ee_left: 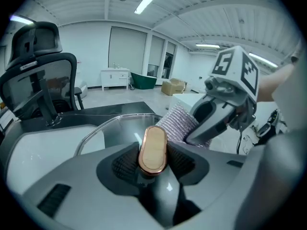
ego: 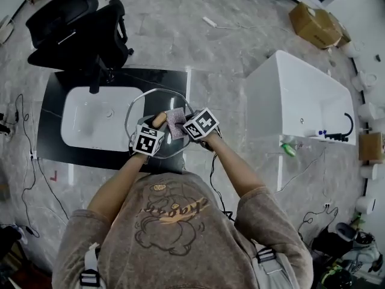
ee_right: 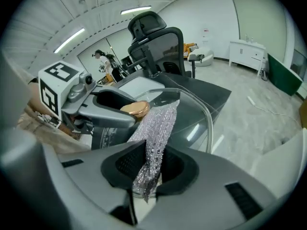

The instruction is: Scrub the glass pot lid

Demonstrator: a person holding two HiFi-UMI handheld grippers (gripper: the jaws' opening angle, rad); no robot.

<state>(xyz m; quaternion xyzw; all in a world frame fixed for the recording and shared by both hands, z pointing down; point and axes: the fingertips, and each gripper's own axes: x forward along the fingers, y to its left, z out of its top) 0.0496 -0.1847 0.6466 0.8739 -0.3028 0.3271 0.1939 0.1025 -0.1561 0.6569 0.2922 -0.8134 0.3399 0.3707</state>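
A glass pot lid (ego: 139, 104) with a metal rim is held up over the black counter. My left gripper (ee_left: 152, 159) is shut on its copper knob (ee_left: 153, 149), which also shows in the right gripper view as the knob (ee_right: 135, 109). My right gripper (ee_right: 150, 169) is shut on a silvery mesh scrubbing cloth (ee_right: 156, 133). That cloth (ego: 175, 123) lies flat against the lid's glass (ee_right: 192, 114), beside the knob. In the head view both grippers, left gripper (ego: 148, 141) and right gripper (ego: 200, 125), meet over the lid.
A white basin (ego: 96, 116) is set in the black counter (ego: 54, 149) under the lid's left side. A black office chair (ego: 75, 26) stands behind it. A white bathtub (ego: 301, 101) is to the right, and cables trail on the floor.
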